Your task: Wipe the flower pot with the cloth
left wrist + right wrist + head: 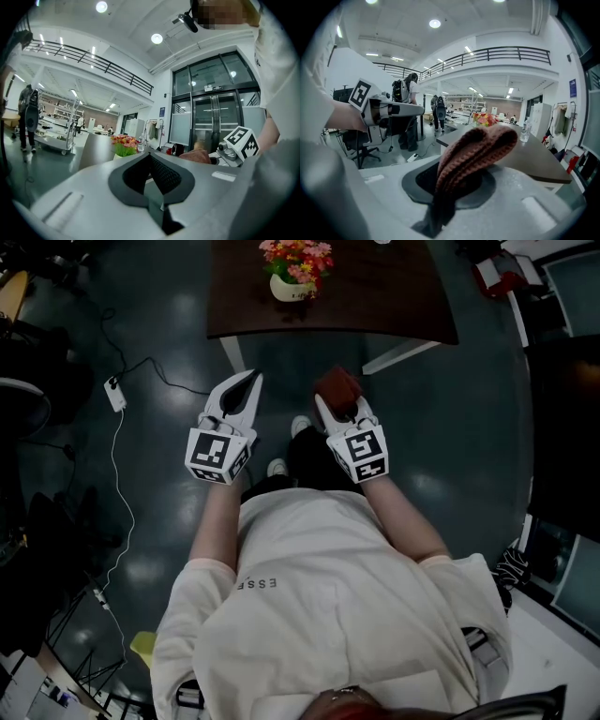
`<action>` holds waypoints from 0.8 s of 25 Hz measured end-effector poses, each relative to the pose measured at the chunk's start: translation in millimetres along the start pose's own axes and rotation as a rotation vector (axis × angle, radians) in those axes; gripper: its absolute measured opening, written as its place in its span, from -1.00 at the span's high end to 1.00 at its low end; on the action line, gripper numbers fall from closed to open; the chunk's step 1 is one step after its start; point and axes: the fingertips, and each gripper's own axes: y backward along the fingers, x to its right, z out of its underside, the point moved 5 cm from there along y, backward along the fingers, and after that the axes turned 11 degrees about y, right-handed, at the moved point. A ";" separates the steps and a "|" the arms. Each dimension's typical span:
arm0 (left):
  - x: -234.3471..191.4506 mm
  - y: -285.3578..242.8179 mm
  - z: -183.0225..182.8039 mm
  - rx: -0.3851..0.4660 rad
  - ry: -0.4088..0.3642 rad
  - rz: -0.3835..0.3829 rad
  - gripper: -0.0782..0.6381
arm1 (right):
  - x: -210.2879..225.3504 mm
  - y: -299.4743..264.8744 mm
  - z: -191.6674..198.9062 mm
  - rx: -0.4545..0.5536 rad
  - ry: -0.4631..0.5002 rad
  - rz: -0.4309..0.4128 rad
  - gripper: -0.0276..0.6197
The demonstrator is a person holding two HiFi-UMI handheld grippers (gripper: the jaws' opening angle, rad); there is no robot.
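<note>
- Left gripper [251,381]: left of centre in the head view. Its jaws are closed, with nothing between them.
- Right gripper [335,405]: just right of centre. Its jaws are clamped on a folded brown knitted cloth [337,385], which sticks out past the tips.
- Flower pot [286,289]: white, with red, pink and yellow flowers [298,257]. It stands at top centre on a dark table [394,296].
- Both grippers are over the floor [169,334], short of the table edge and apart from the flower pot.
</note>
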 end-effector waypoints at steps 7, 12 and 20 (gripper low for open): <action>-32.6 -47.2 -0.5 -0.079 -0.063 -0.055 0.74 | 27.1 -63.6 -15.1 0.014 0.020 -0.123 0.77; -62.3 -87.1 -4.5 -0.104 -0.033 -0.100 0.74 | 44.6 -118.1 -16.6 -0.027 0.112 -0.268 0.77; -97.8 -152.7 -5.5 -0.157 0.026 -0.124 0.74 | 73.9 -194.5 -24.5 -0.050 0.149 -0.425 0.77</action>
